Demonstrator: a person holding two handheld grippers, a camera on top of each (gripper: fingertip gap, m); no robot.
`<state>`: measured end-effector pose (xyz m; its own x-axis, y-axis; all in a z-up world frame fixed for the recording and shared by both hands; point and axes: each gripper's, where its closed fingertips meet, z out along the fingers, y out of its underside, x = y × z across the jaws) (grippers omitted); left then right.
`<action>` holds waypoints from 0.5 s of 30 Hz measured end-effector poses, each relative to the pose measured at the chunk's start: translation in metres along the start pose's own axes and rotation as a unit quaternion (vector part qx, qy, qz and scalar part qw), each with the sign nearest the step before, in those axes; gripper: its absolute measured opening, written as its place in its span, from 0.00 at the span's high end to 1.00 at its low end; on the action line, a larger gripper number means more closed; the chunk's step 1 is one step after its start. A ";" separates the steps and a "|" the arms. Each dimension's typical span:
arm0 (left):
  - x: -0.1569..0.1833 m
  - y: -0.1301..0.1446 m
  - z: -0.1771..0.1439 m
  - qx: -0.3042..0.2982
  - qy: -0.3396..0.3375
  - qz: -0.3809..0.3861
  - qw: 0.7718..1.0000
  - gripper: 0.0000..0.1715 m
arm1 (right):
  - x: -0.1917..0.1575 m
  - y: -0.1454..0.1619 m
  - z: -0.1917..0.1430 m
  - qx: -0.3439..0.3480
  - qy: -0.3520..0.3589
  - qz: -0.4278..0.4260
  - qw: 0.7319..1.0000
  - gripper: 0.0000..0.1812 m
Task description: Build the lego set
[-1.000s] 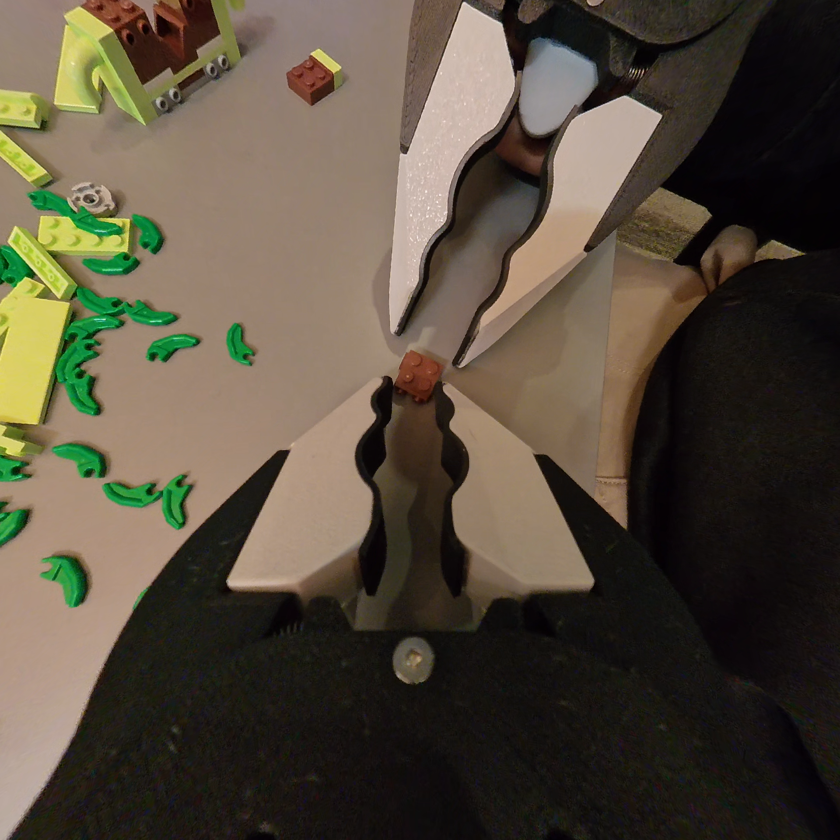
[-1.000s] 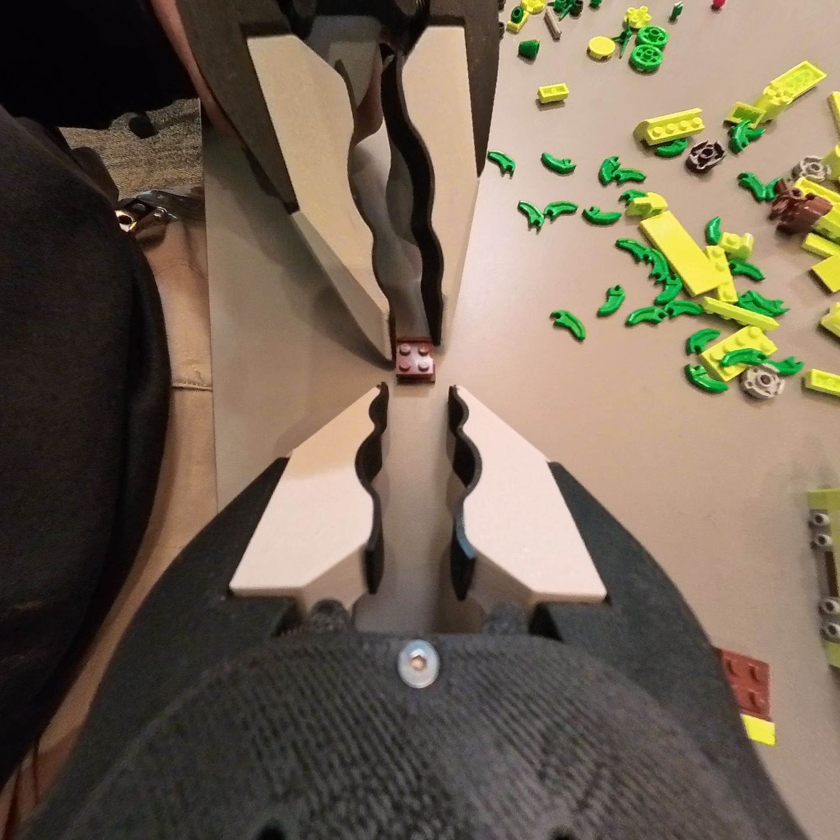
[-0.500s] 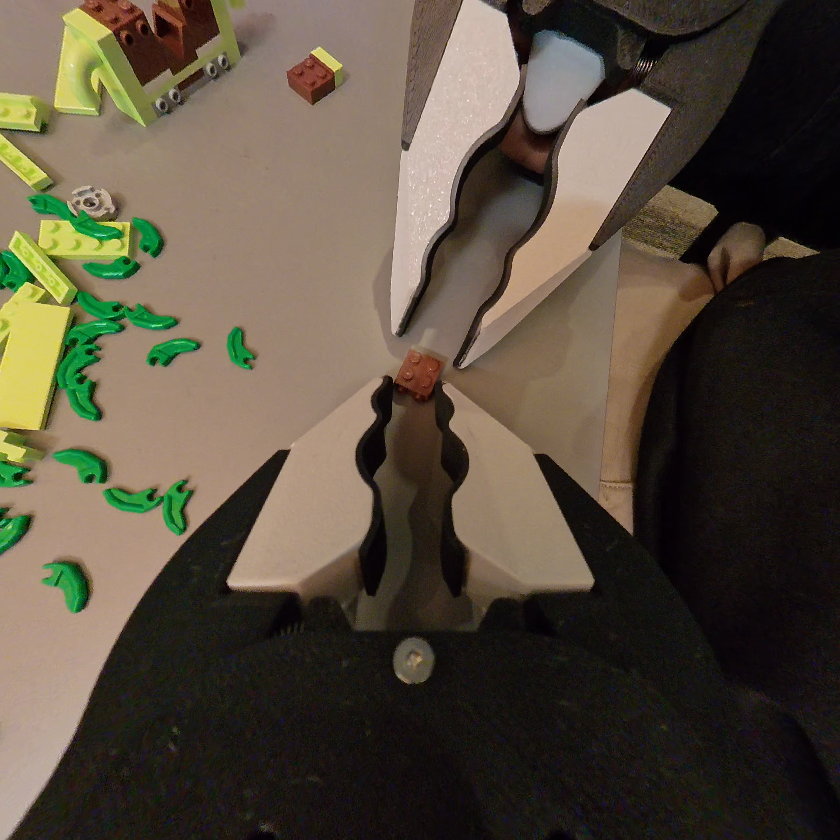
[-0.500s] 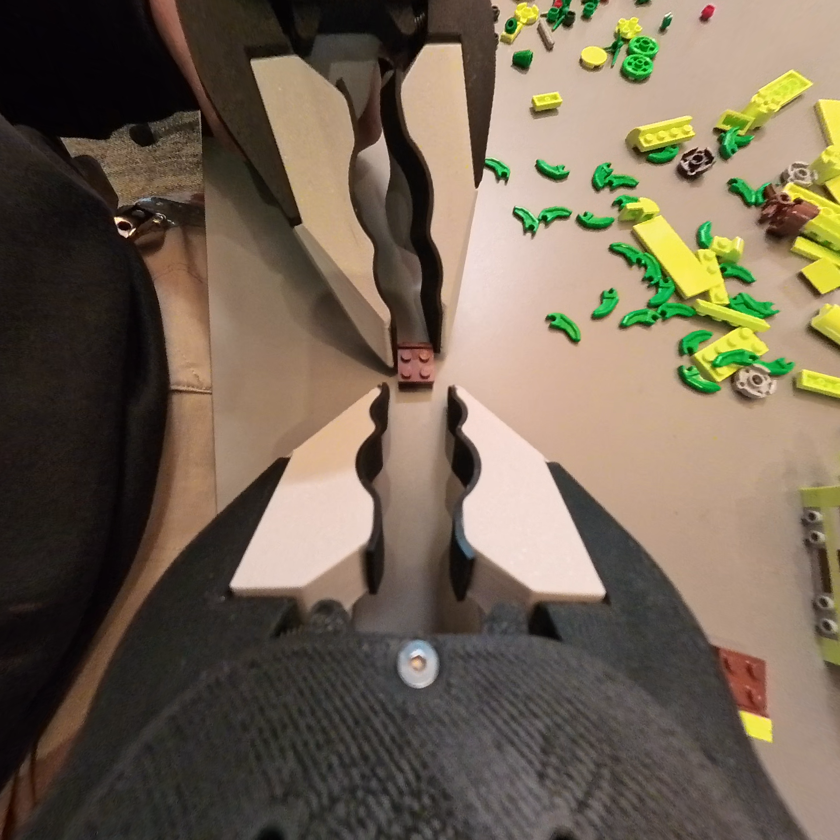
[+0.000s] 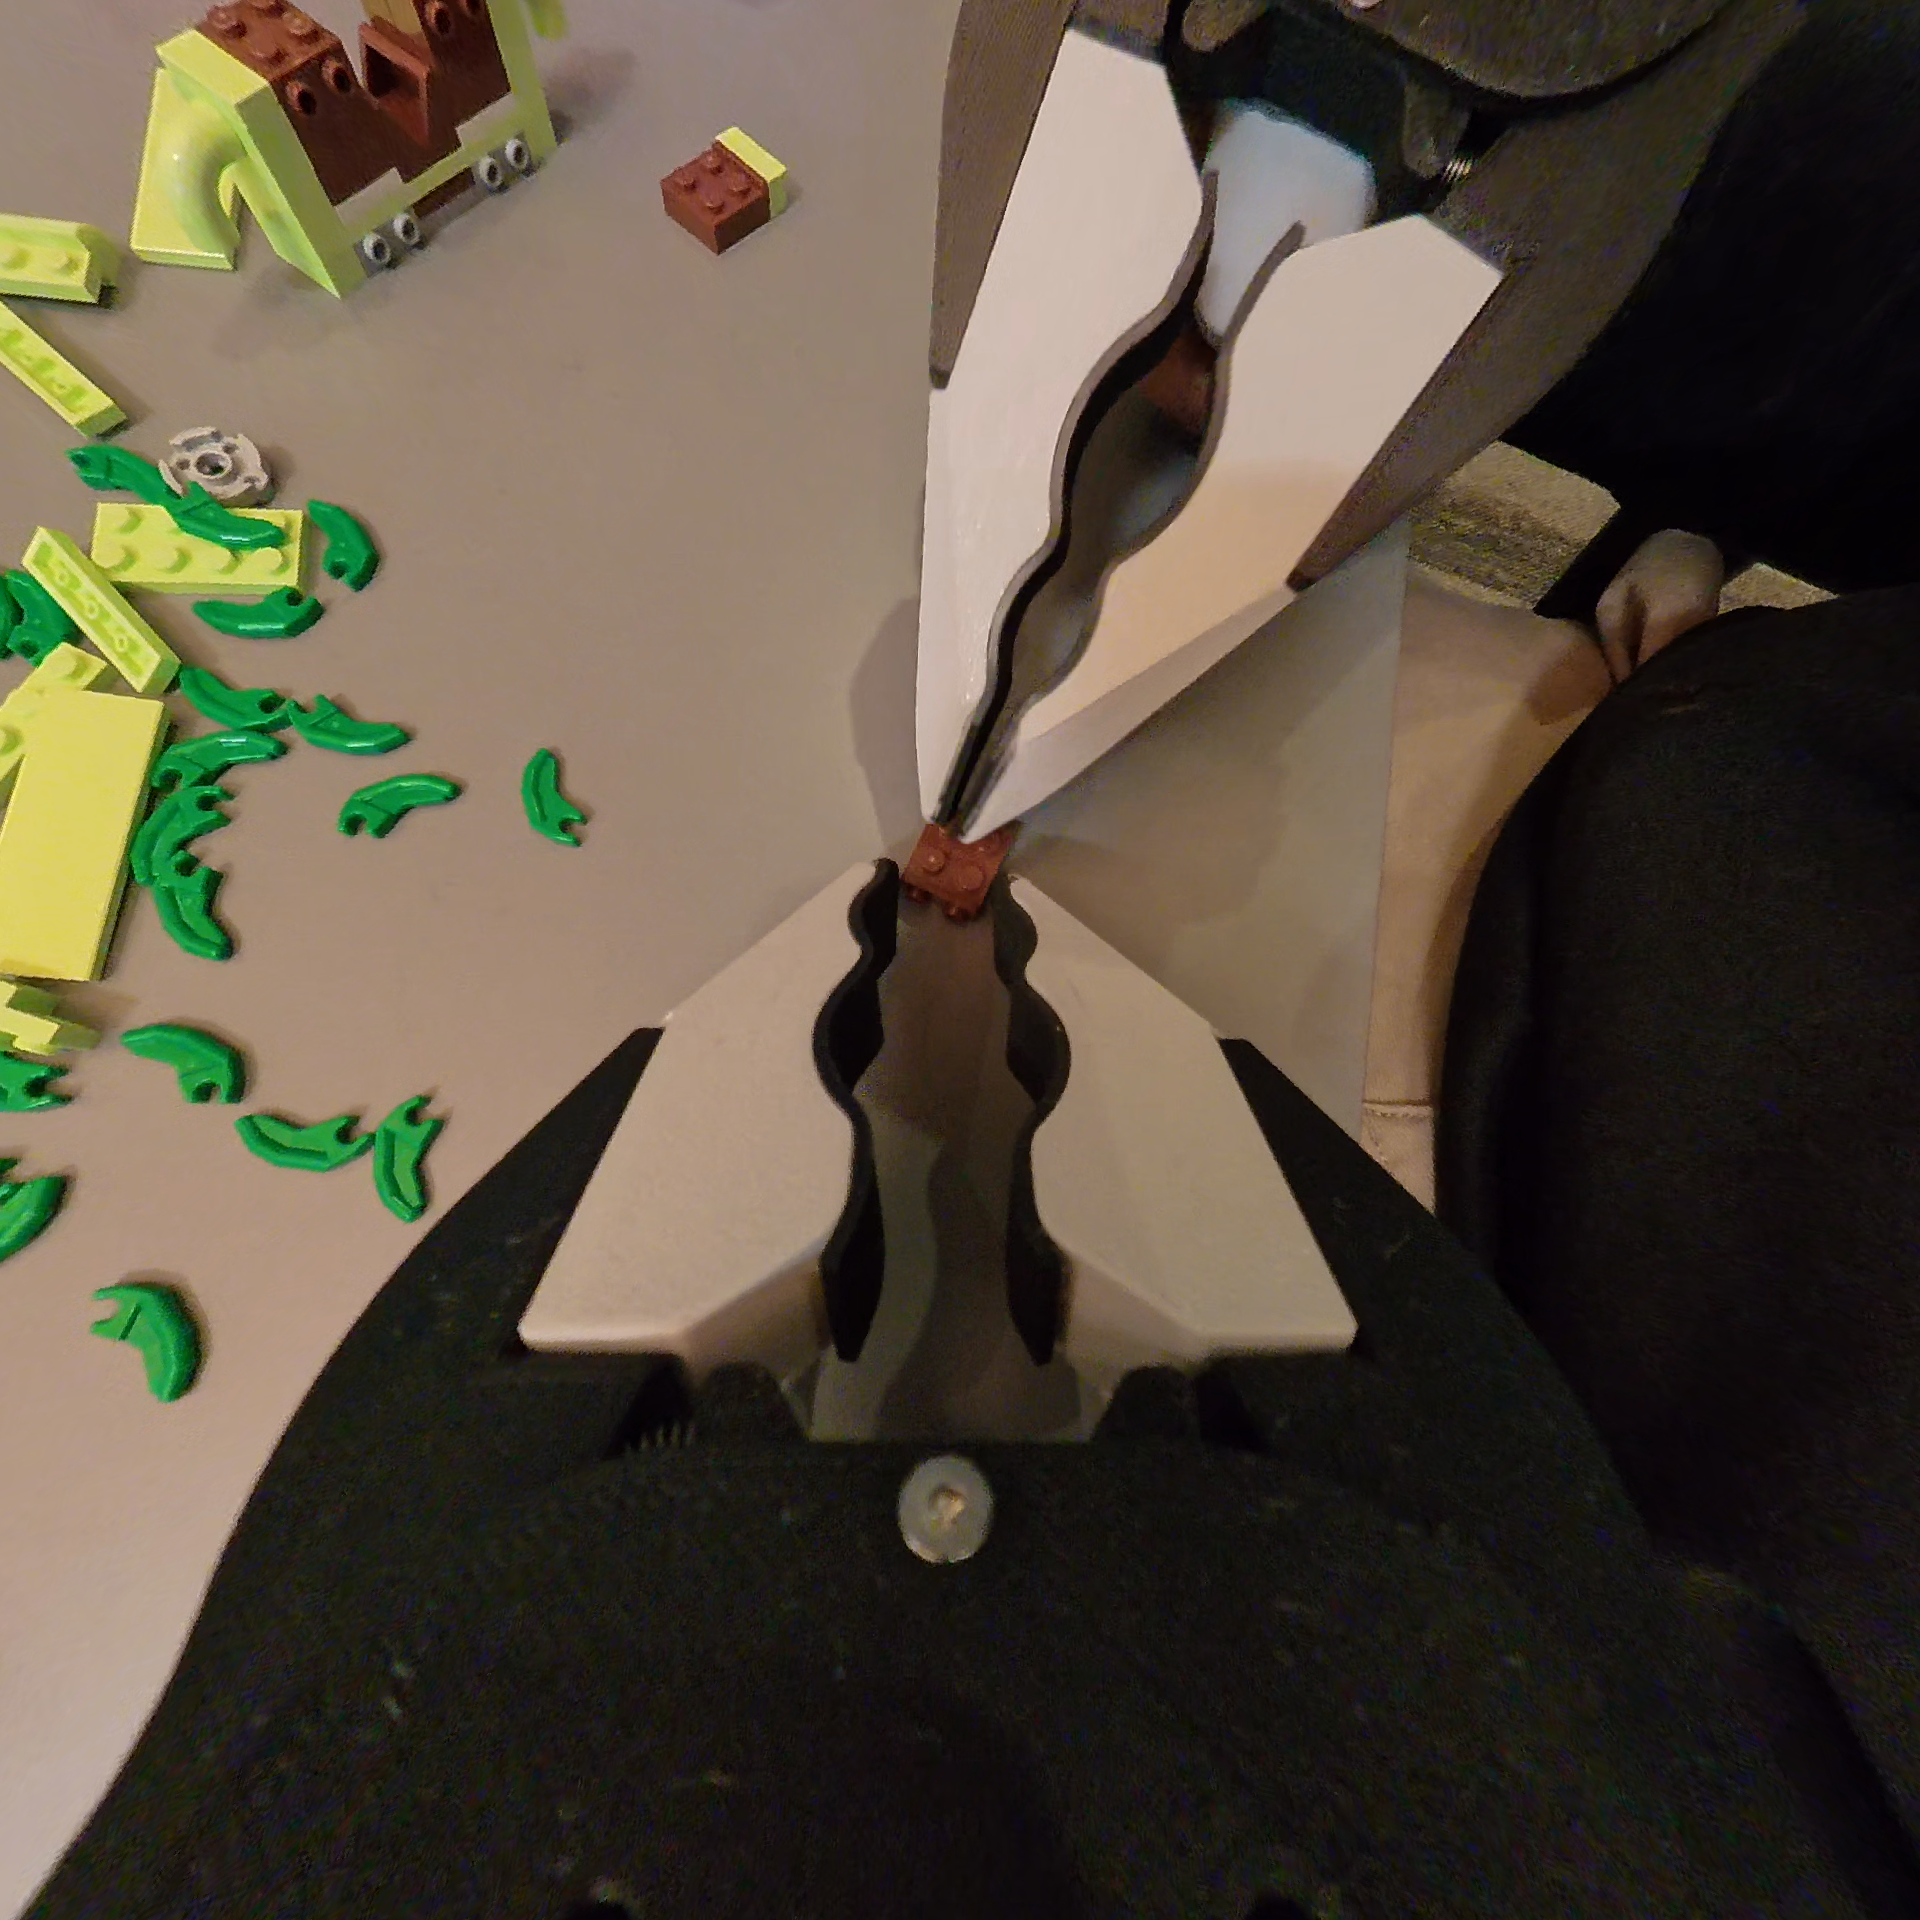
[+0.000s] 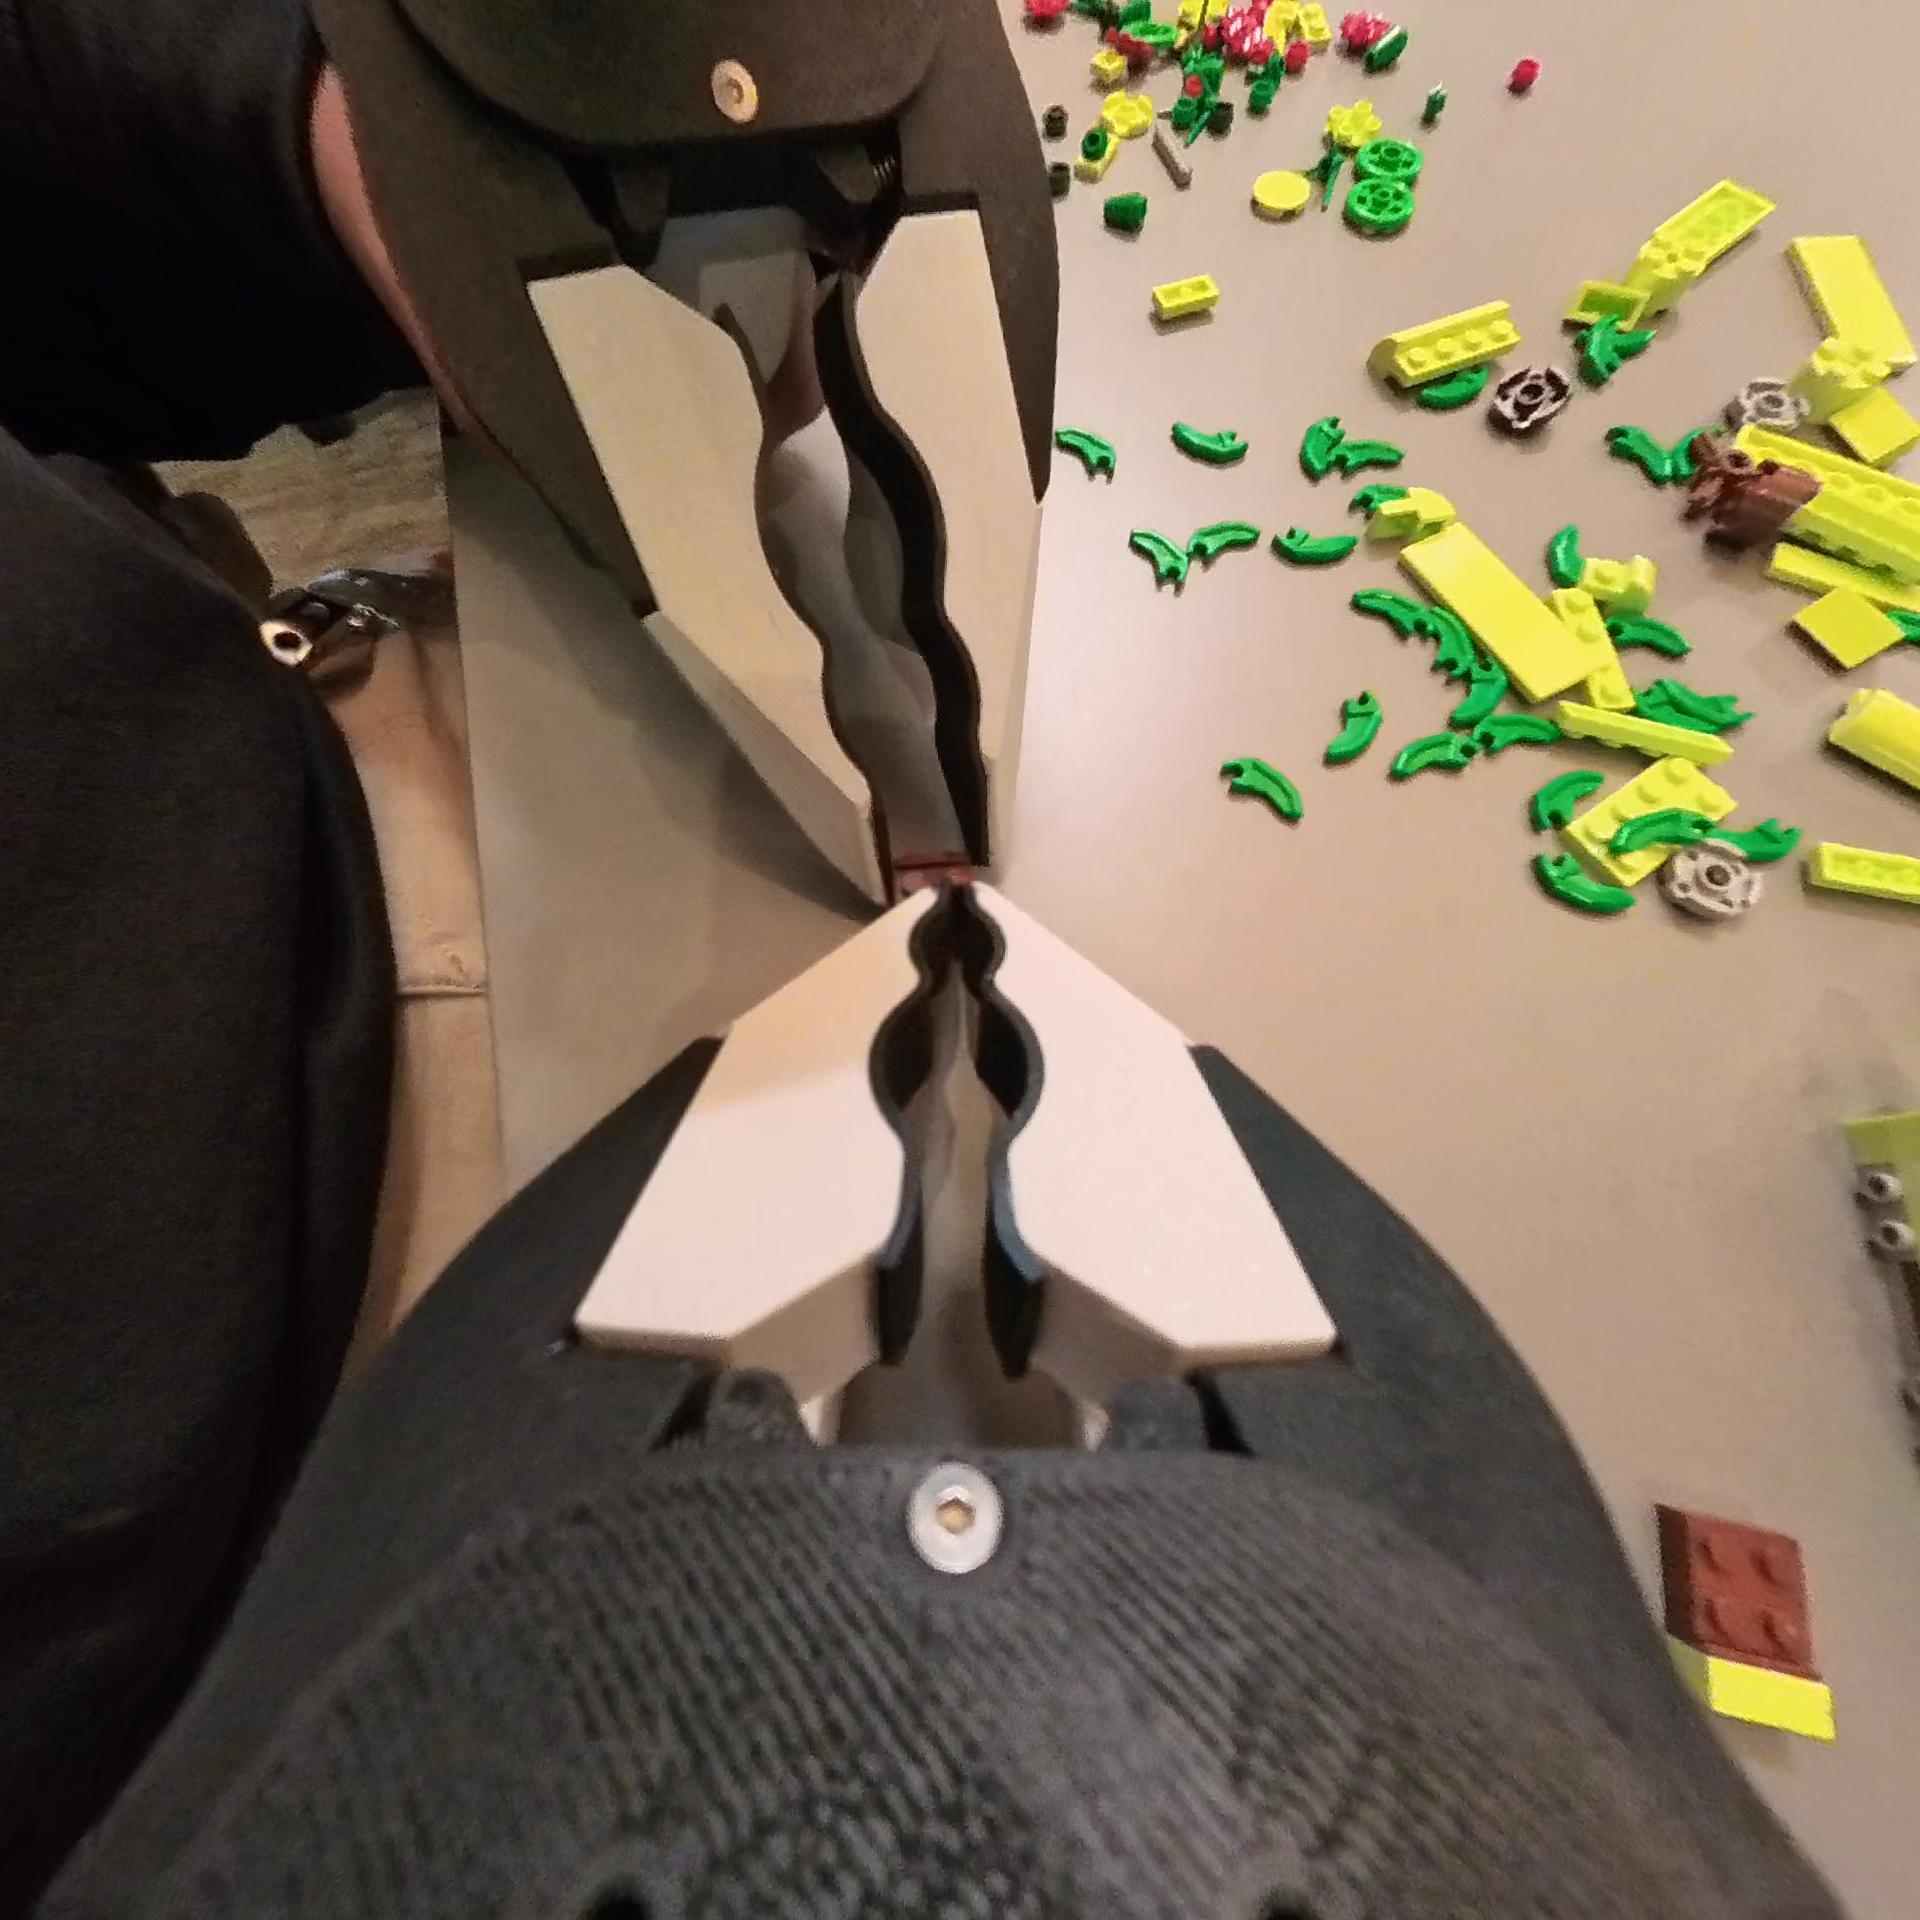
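Small brown brick [image 5: 954, 871] pinched at tips of left gripper [image 5: 943, 894], aloft near table's near edge [image 5: 1387, 831]. Right gripper [image 5: 961, 821] pressed together, tips touching brick's studded top from straight opposite. Both equally near; brick squarish, no clear long axis.

1. The grey table [image 5: 644, 540] carried everything.
2. Past the table's near edge showed tan fabric [image 5: 1455, 810] and dark clothing [image 5: 1704, 1039].
3. A metal clip [image 6: 312, 623] lay beside that edge.
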<state>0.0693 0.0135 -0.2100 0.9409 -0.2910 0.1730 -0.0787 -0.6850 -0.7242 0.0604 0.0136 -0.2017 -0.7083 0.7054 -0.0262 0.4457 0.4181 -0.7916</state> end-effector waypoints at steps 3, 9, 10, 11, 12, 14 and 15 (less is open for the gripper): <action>0.000 0.000 0.000 0.000 0.000 0.000 1.000 0.91 | 0.000 0.001 0.001 -0.003 -0.003 0.001 1.000 1.00; 0.000 0.001 0.000 -0.002 0.003 -0.004 1.000 0.92 | -0.001 0.001 0.002 -0.007 -0.007 0.001 1.000 1.00; 0.000 0.001 0.000 -0.002 0.005 -0.005 1.000 0.92 | -0.002 0.001 0.003 -0.008 -0.010 0.001 1.000 1.00; 0.000 0.001 0.001 -0.003 0.007 -0.007 1.000 0.92 | -0.002 0.001 0.003 -0.008 -0.010 0.002 1.000 1.00; 0.000 0.001 0.001 -0.003 0.009 -0.010 1.000 0.91 | -0.002 0.002 0.003 -0.008 -0.013 0.004 1.000 1.00; 0.000 0.001 0.001 -0.003 0.012 -0.012 1.000 0.92 | -0.002 0.002 0.003 -0.008 -0.018 0.008 1.000 1.00; 0.000 0.001 0.001 -0.004 0.012 -0.012 1.000 0.92 | -0.002 0.002 0.003 -0.009 -0.020 0.011 1.000 1.00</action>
<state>0.0693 0.0134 -0.2113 0.9342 -0.2904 0.2072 -0.0584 -0.6974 -0.7143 0.0607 0.0113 -0.2054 -0.7196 0.6910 -0.0679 0.4704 0.4133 -0.7797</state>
